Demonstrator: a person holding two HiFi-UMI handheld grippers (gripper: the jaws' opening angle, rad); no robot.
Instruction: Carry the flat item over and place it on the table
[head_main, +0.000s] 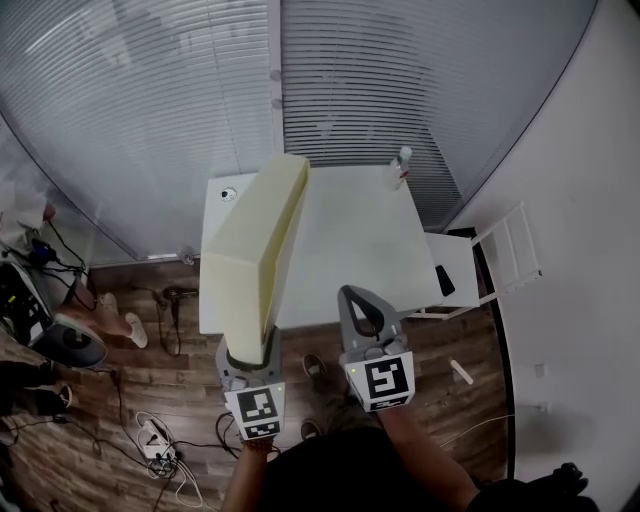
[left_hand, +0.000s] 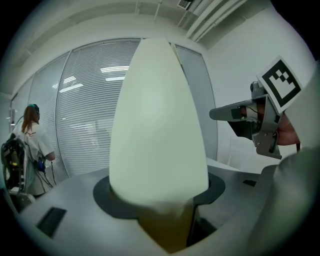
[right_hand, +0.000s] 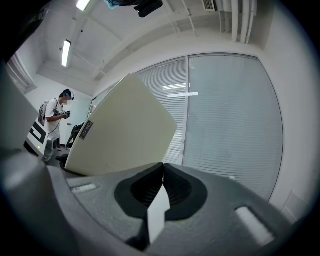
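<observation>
Here the left hand-held gripper (head_main: 250, 352) is clamped on the lower edge of a thick cream foam slab (head_main: 258, 240). The slab stands on edge in the air and leans over the near left side of the white tabletop (head_main: 360, 240). The right hand-held gripper (head_main: 357, 300), just beside it, has its jaws pressed together; a pale sliver between them is perhaps paper.

The left tongs (head_main: 248, 366) and right tongs (head_main: 356, 300) are grey moulded plastic, each backed by a cube (head_main: 385, 382) with black-and-white square markers. The right pair's pads (right_hand: 142, 189) are black and ribbed. The person wears a dark top (head_main: 330, 470).
</observation>
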